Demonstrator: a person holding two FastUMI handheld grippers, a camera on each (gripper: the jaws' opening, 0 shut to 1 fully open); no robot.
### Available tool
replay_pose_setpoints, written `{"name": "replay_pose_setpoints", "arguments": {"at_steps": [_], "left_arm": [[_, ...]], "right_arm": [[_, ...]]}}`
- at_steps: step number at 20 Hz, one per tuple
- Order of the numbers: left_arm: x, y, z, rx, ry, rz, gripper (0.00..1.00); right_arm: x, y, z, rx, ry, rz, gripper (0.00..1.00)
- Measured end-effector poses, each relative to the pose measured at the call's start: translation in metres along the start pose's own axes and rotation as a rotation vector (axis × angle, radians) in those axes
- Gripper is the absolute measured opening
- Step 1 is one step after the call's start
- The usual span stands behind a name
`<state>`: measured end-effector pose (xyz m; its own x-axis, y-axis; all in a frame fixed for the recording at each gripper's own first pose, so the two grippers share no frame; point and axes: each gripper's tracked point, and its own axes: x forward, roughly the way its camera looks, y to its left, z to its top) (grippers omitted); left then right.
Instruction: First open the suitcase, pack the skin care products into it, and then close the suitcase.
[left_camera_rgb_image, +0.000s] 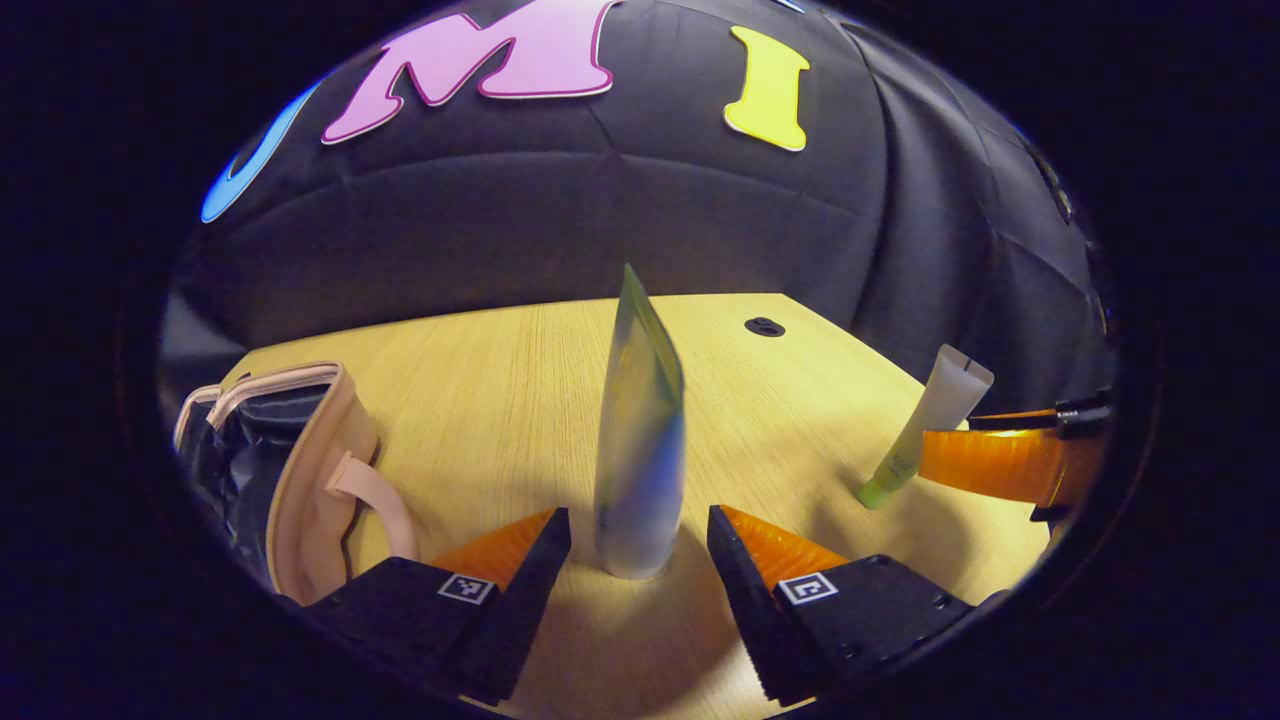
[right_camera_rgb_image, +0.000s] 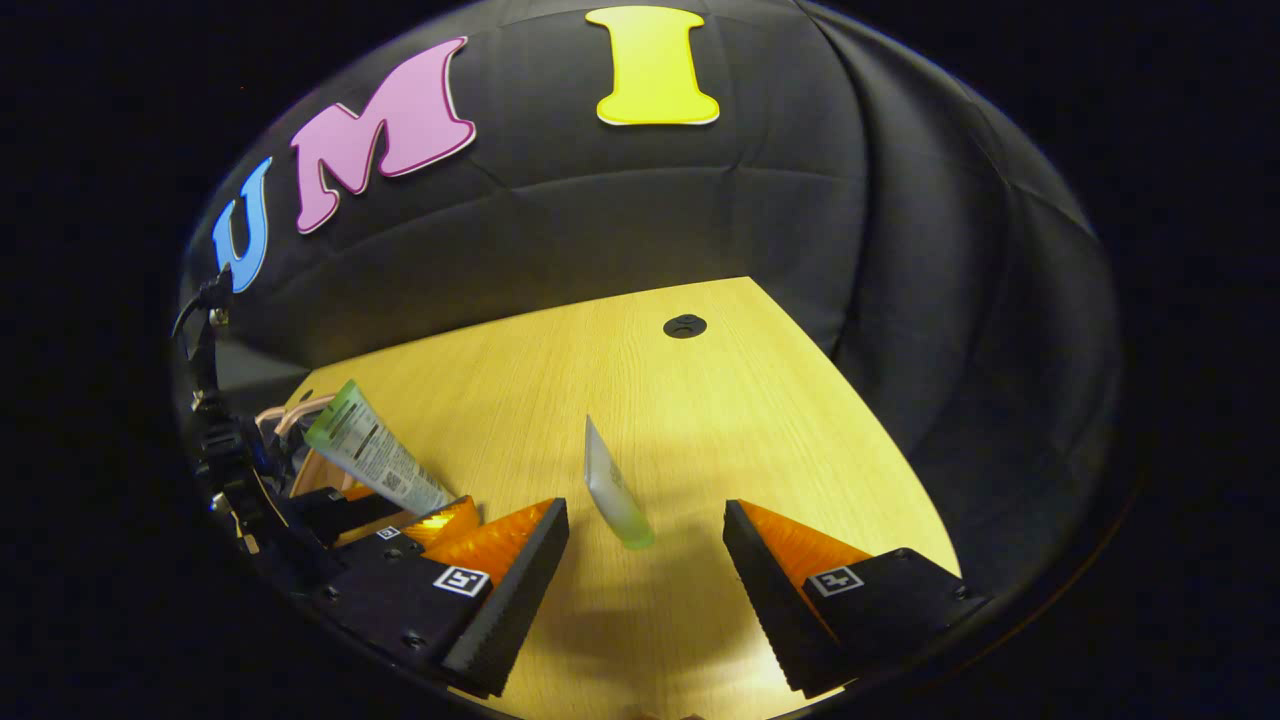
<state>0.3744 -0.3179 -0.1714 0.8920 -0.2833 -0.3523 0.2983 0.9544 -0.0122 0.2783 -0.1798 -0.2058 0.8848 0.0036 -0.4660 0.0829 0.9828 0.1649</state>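
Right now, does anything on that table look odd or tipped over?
Nothing is spilled or damaged. The small green-capped tube leans askew on its cap between the right gripper's open jaws; the larger tube stands upright between the left gripper's.

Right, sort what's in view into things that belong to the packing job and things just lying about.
Part of the job:
- open suitcase, at the table's left
- large tube, standing between the left gripper fingers, jaws open
- small green-capped tube, leaning between the right gripper fingers, jaws open

Just there:
- wooden table
- black cable hole in the tabletop
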Motion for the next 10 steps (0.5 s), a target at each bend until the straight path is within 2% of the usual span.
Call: {"name": "replay_pose_setpoints", "arguments": {"at_steps": [1, 2, 3, 4, 5, 6, 8, 10], "left_arm": [[0.004, 0.002, -0.001, 0.0, 0.012, 0.011, 0.83], [0.007, 0.003, 0.0, 0.015, 0.013, 0.025, 0.77], [0.012, 0.0, 0.0, 0.03, 0.012, 0.03, 0.81], [0.014, -0.001, 0.0, 0.044, 0.021, 0.037, 0.7], [0.016, 0.001, -0.001, 0.056, 0.028, 0.052, 0.67], [0.02, -0.002, 0.0, 0.055, 0.03, 0.047, 0.5], [0.019, -0.004, 0.0, 0.045, 0.025, 0.033, 0.53], [0.017, -0.004, 0.001, 0.04, 0.021, 0.031, 0.47]], "right_arm": [[0.009, 0.0, -0.004, 0.017, 0.013, 0.008, 0.99], [0.015, 0.001, -0.009, 0.027, 0.031, 0.018, 0.98], [0.02, 0.003, -0.012, 0.028, 0.04, 0.021, 0.98], [0.024, 0.005, -0.012, 0.024, 0.042, 0.023, 0.97], [0.025, 0.007, -0.012, 0.016, 0.038, 0.024, 0.98], [0.028, 0.008, -0.011, 0.004, 0.032, 0.025, 0.97], [0.037, 0.011, -0.012, -0.005, 0.031, 0.019, 0.97], [0.046, 0.013, -0.013, 0.007, 0.033, 0.014, 0.97]]}}
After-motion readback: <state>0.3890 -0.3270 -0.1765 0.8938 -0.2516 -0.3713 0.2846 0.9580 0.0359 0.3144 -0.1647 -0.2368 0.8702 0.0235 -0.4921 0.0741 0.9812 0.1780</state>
